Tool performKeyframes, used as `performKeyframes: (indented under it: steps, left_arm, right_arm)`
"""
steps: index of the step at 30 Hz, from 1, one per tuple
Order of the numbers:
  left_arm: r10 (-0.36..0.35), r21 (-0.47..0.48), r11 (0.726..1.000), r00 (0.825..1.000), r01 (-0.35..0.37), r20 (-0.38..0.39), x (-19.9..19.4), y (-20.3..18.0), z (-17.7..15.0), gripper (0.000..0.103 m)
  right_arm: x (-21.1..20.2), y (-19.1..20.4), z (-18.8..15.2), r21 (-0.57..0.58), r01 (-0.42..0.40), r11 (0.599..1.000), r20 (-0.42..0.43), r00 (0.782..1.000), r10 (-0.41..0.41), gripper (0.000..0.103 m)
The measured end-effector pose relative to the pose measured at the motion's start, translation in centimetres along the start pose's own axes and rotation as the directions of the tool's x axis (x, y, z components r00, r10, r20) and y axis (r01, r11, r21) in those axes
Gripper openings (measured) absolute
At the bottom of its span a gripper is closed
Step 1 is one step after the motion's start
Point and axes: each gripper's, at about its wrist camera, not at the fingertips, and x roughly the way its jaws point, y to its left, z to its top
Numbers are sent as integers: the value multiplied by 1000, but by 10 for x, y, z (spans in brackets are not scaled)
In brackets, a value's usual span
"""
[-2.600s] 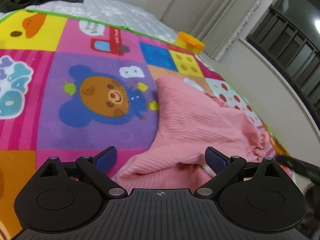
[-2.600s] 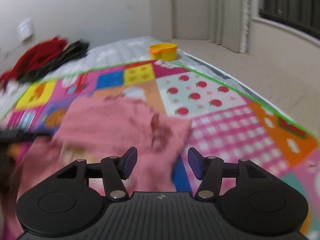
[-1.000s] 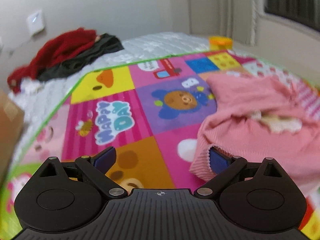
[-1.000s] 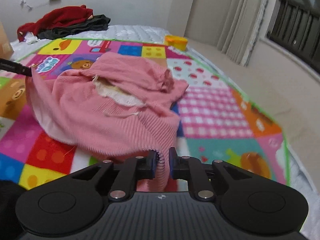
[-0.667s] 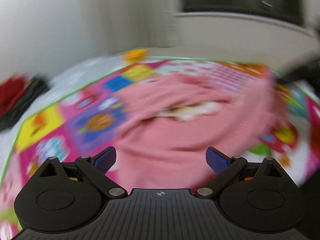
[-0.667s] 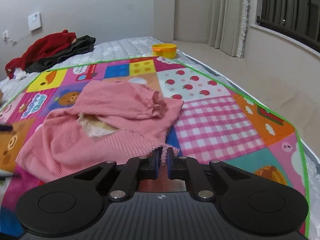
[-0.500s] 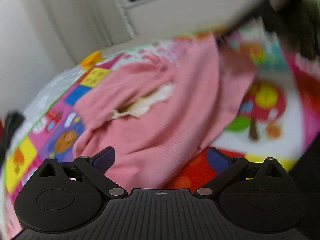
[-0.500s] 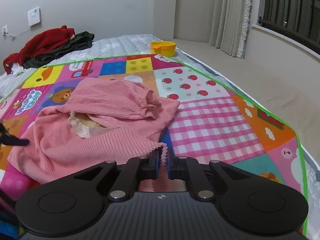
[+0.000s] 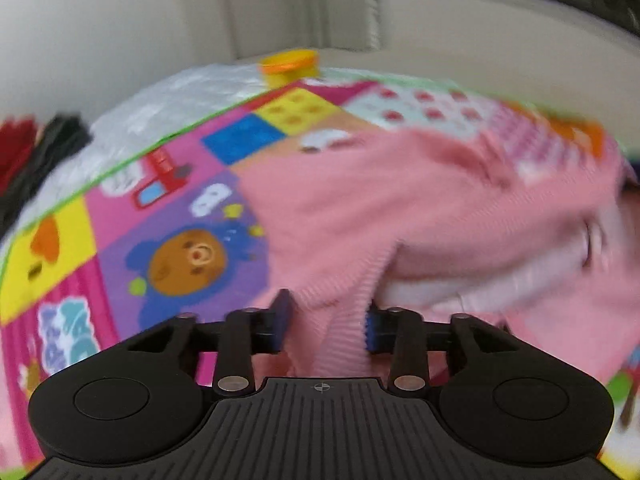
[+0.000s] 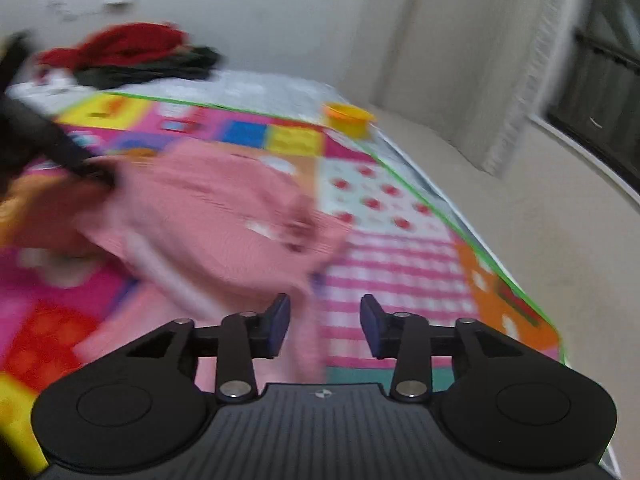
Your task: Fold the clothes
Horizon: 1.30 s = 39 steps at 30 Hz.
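A pink ribbed knit garment lies crumpled on a colourful play mat. In the left wrist view its hem runs between the blue pads of my left gripper, whose jaws stand partly closed with the cloth bunched between them. In the right wrist view the garment lies ahead and to the left. My right gripper is open; a fold of the pink cloth hangs by its left pad. The left gripper's dark arm reaches the garment's far left edge.
A yellow-orange bowl sits at the mat's far corner. A heap of red and dark clothes lies on the white quilt behind the mat. Curtains and a wall ledge are to the right. The mat's green edge runs along the right.
My right gripper has opened and let go of the pink hem. My left gripper has swung onto the garment's edge and its jaws have narrowed around the cloth. Both views are blurred by motion.
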Motion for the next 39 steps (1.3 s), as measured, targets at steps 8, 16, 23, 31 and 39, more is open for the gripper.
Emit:
performKeyframes:
  steps: [8, 16, 23, 31, 39]
  left_arm:
    - [-47, -476, 869, 981, 132, 186, -59, 46, -46, 88]
    - [-96, -564, 800, 971, 206, 219, -48, 73, -61, 93]
    - [-83, -606, 773, 977, 189, 198, -32, 99, -72, 94]
    - [-273, -580, 728, 930, 367, 247, -37, 97, -66, 96]
    - [-236, -324, 913, 968, 249, 80, -21, 44, -64, 96]
  right_arm:
    - [27, 102, -5, -229, -284, 931, -108, 958, 266, 41]
    - [79, 161, 9, -429, -225, 875, -38, 972, 231, 57]
    - [94, 160, 33, -358, -299, 885, -67, 953, 295, 36]
    - [81, 99, 15, -10, -464, 886, -276, 853, 443, 36]
    - [91, 63, 51, -6, -221, 975, -72, 973, 220, 35]
